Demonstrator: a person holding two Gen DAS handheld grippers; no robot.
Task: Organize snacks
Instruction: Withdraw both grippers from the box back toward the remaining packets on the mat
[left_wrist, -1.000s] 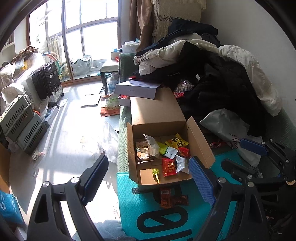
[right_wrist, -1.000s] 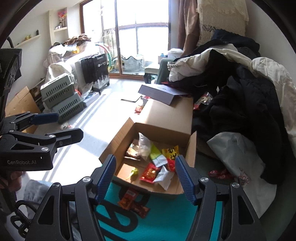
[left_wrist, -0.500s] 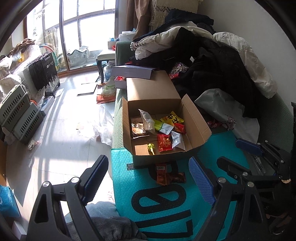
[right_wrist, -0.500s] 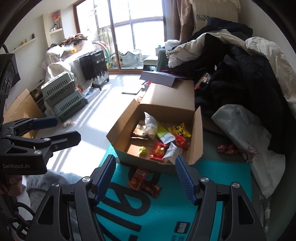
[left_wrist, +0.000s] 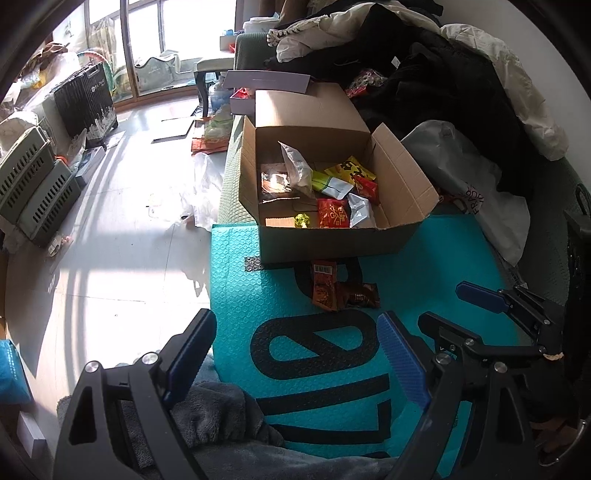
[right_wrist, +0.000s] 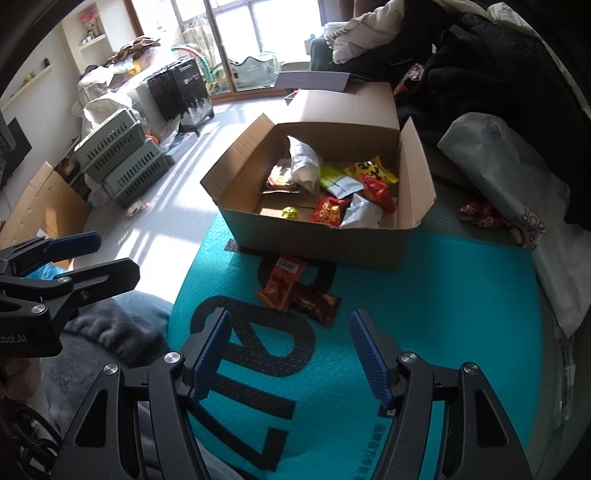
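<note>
Left claw (left_wrist: 295, 354): released, jaws wide apart, nothing between the blue pads; it hangs above the teal mat, pointing steeply down.
Right claw (right_wrist: 290, 350): released, jaws parted, nothing gripped; it hangs over the same mat, short of the loose packets.
Cardboard box (left_wrist: 332, 240): open, flaps spread, standing on the far part of the mat, its front wall just beyond the loose packets.
Snacks in box (left_wrist: 334, 214): a red packet, a silver pouch to its right, a yellow packet with black print, a green-and-white sachet, a clear bag leaning upright, and a flat clear-wrapped item at the left; all lie loosely on the box floor.
Small yellow-green sweet (left_wrist: 302, 220): on the box floor near the front wall, left of the red packet; possibly a wrapped lollipop, too small to tell.
Orange-red packet (right_wrist: 282, 282): outside the box, flat on the mat, its far end touching or nearly touching the front wall.
Dark brown packet (right_wrist: 319, 304): on the mat, overlapping the near end of the orange-red packet, lying between the box and the right claw.
Teal mat (right_wrist: 443, 314): bubble-textured, printed with large black characters.
Clothes pile (left_wrist: 443, 81): dark and white garments heaped behind and to the right of the box.
White plastic bag (right_wrist: 509, 177): right of the box, against the clothes.
Grey crates (right_wrist: 125, 162): stacked on the floor, well apart from the box.
</note>
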